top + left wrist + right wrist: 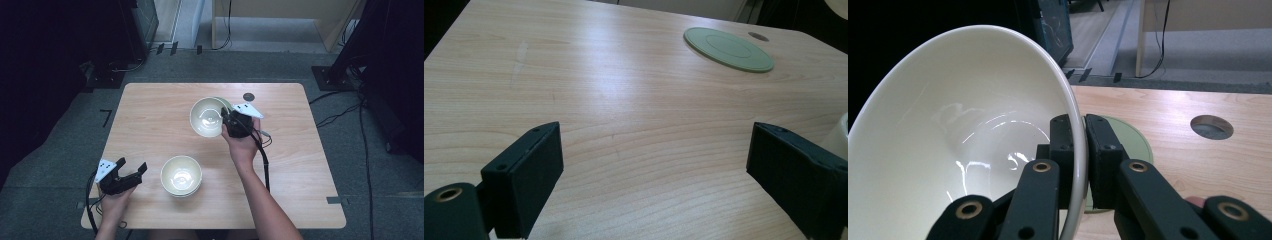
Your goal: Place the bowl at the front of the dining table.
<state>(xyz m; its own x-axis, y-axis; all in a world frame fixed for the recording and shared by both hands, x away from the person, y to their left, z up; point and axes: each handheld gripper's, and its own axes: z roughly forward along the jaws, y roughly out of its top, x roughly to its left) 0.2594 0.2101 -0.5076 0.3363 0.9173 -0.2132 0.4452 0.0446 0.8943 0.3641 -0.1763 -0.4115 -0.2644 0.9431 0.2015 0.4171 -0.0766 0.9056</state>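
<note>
Bowl (207, 116) above green plate (728, 48)

A second cream bowl (181, 175) stands near the wooden table's (150, 115) front edge, upright.

The held bowl (207, 116) hides most of the green mat (227, 104) (a sliver shows behind it). In the left gripper view, the second bowl (840, 137) is cut off by the right edge.

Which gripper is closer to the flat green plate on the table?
Right. The right gripper holds a bowl by its rim just above the green plate. The left gripper waits open at the table's near left corner, far from it.
</note>
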